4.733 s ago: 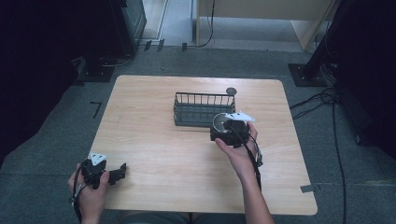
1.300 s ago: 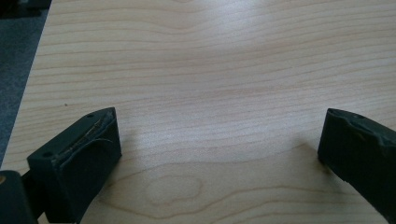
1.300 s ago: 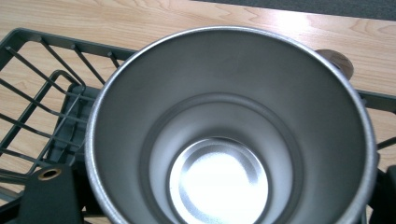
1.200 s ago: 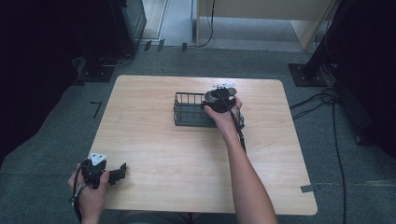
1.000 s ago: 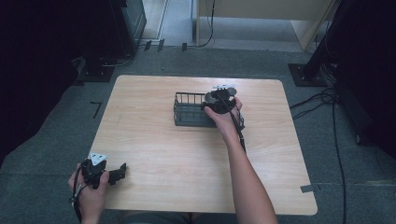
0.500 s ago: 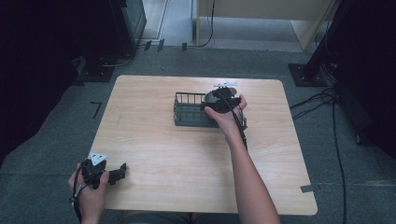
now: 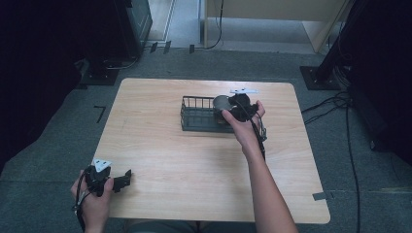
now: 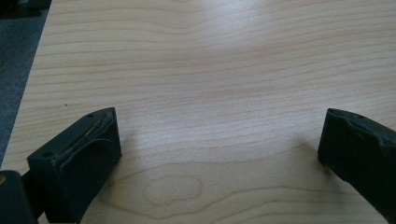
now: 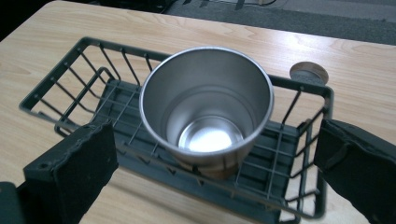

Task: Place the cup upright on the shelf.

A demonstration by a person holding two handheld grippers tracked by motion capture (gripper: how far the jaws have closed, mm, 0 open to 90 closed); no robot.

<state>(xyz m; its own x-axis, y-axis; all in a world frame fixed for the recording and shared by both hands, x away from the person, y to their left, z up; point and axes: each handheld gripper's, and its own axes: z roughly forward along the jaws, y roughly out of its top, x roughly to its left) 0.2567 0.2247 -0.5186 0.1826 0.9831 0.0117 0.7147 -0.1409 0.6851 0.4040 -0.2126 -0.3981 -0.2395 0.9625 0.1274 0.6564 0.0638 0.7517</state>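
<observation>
From my seat I look down on a light wooden counter (image 7: pixel 160 145) with rounded corners, standing on grey carpet (image 7: pixel 340 160). Left of the counter the room falls into deep shadow. Beyond the counter's far edge stands a pale wooden cabinet (image 7: pixel 272 9), with a dark stand base (image 7: pixel 318 77) at its right. Black cables (image 7: pixel 347 104) trail across the carpet right of the counter.

In the high view the right hand (image 7: pixel 241 121) and its right gripper (image 7: pixel 239 108) cover the near right end of the wire basket (image 7: pixel 197 116) and most of the steel cup (image 7: pixel 222 103). In the right gripper view the cup (image 9: pixel 208 109) hides part of the basket floor, and the small round disc (image 9: pixel 308 73) behind the rim is too small to identify. In the left gripper view the outer ends of both jaws are cut off by the picture's edges.
</observation>
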